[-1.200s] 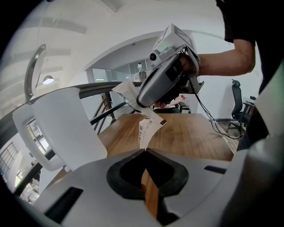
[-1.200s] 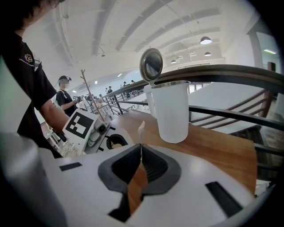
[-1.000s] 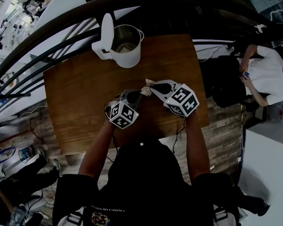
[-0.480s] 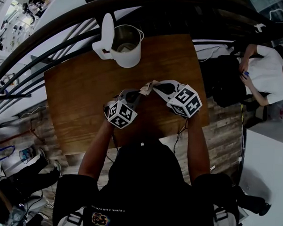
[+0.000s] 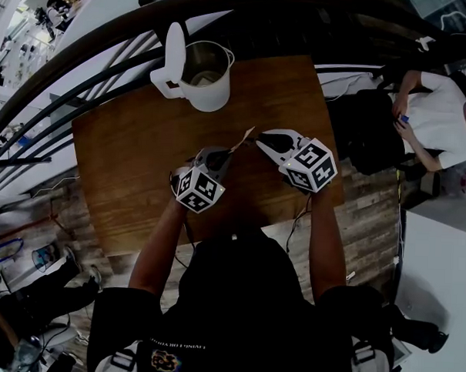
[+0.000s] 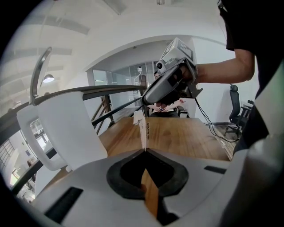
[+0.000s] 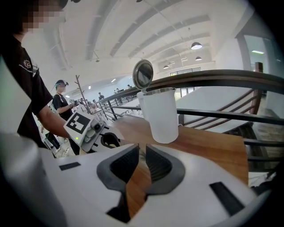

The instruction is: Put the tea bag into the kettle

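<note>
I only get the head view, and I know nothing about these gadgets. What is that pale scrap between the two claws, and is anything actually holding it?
Observer: That's the tea bag. The left gripper view shows the left gripper shut on one edge of it, so it stands upright, edge-on.
Operator: And the other claw?
Observer: The right gripper has just been opening its jaws; its own view shows only bare table wood through the gap, nothing between them.
Operator: Is the kettle ready?
Observer: In the right gripper view the white kettle stands ahead, its lid up, shiny round underside showing.
</note>
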A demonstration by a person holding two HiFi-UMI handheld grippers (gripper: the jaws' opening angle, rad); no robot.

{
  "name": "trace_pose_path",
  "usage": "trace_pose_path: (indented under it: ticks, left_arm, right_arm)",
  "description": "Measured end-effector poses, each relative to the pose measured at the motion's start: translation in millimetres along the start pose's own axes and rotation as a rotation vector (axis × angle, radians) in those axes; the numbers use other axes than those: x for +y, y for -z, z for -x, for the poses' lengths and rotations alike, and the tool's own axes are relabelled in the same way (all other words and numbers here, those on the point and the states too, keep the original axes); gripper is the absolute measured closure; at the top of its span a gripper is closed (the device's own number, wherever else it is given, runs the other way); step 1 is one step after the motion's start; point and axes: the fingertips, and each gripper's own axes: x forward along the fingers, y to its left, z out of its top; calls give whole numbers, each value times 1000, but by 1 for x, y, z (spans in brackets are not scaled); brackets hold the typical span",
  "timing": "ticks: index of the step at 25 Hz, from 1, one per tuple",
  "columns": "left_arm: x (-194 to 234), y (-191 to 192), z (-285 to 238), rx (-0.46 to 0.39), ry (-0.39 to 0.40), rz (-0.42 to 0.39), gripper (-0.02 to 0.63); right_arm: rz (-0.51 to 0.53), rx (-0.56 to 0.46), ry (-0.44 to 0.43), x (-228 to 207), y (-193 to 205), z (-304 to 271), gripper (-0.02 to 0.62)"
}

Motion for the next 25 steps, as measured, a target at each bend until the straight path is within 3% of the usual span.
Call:
trace_pose_path:
  ticks: [15,25]
  left_arm:
    - [-4,-12,4,-19,14,-43,601]
    - [-4,-12,9,-11,9,-40,601]
  right_arm:
    - [90,132,-50,11,16,-22,557]
    - [96,153,-94,20,19,-23,557]
